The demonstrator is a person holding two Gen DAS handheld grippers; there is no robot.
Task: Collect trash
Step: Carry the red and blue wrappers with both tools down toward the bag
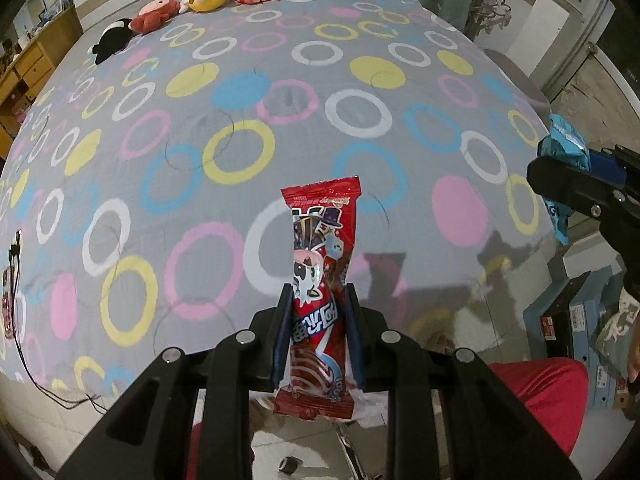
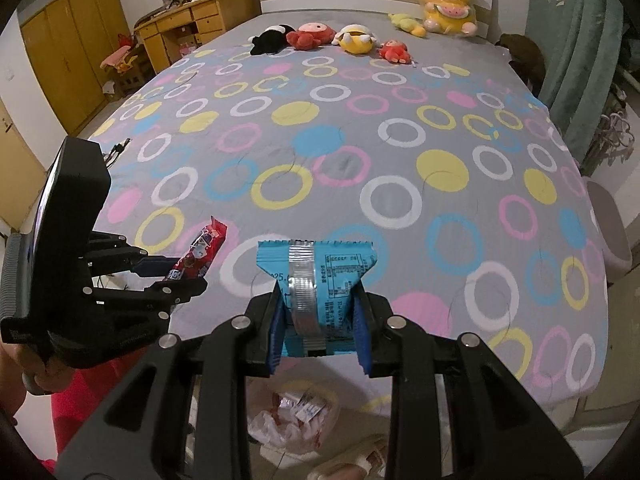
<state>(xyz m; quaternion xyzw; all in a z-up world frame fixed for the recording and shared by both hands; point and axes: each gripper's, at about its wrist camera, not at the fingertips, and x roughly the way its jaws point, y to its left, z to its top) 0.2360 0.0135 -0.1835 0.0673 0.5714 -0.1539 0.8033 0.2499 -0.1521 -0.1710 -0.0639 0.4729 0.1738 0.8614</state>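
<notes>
Dim, warm indoor light is falling from overhead, throwing soft shadows onto the bedspread [image 1: 280,92], while fisheye distortion is bending and darkening both views' edges.

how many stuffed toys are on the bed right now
6, all by the headboard: black one, red crab, yellow-white one, small red one, pale yellow one, big yellow doll.

Black hand-held gripper [image 1: 316,312] frames, blue finger pads [image 2: 276,328], silver screws [image 1: 245,336], red trousers [image 1: 540,396].
</notes>
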